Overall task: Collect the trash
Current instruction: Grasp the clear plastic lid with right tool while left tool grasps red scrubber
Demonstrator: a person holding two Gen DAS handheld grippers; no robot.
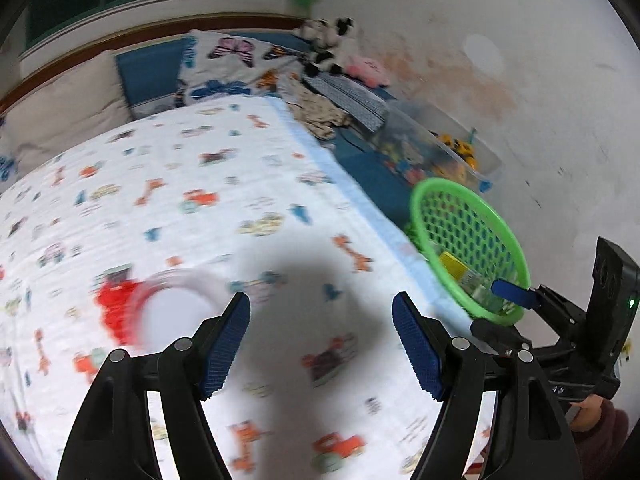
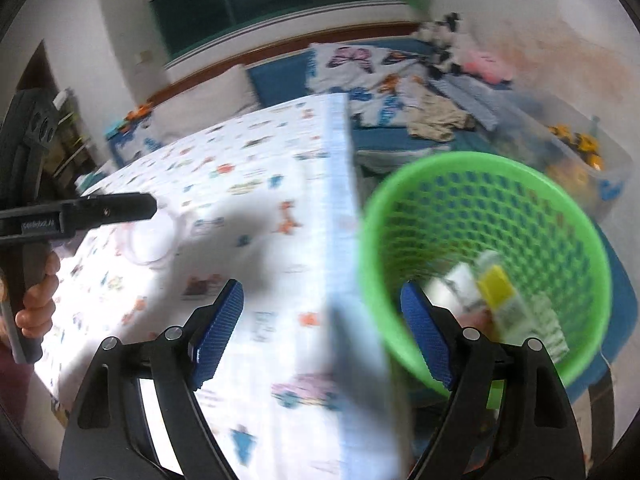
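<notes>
Gaping empty, both hand-held grippers flank a round green mesh basket holding crumpled wrappers

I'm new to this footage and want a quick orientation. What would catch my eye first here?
The bright green mesh basket stands just off the table's right edge, with a yellow-topped packet and other wrappers inside. A patterned white cloth printed with small vehicles and giraffes covers the table, and a blurred red-and-clear round item lies on it near the left gripper. Both the left gripper and the right gripper are empty.

blur: basket trash unreadable | red-white wrapper smeared
</notes>
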